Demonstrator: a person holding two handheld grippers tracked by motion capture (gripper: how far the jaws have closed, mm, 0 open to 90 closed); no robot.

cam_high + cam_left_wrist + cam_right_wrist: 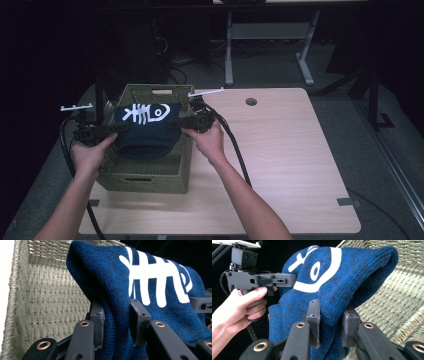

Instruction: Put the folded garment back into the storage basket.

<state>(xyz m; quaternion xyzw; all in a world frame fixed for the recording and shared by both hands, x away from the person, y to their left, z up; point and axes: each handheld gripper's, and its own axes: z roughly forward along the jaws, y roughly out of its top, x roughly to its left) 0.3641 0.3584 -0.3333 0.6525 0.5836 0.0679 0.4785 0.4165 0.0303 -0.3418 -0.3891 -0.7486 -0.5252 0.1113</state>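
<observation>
A dark blue knitted garment (147, 130) with a white fish-skeleton print hangs folded over a woven olive basket (117, 172). My left gripper (117, 128) is shut on the garment's left edge, and my right gripper (176, 122) is shut on its right edge. In the left gripper view the knit (155, 287) bunches between the pads (98, 323), with the basket's inner wall (52, 302) behind. In the right gripper view the knit (329, 290) is pinched between the pads (313, 321), and the other gripper (287, 280) shows in a hand at the left, the basket wall (402, 297) at the right.
The basket stands at the left of a light wooden table (280, 160) that has a round cable hole (251, 101) near the back. A thick black cable (235, 145) trails from the right gripper across the table. Desk legs (229, 50) and dark floor lie beyond.
</observation>
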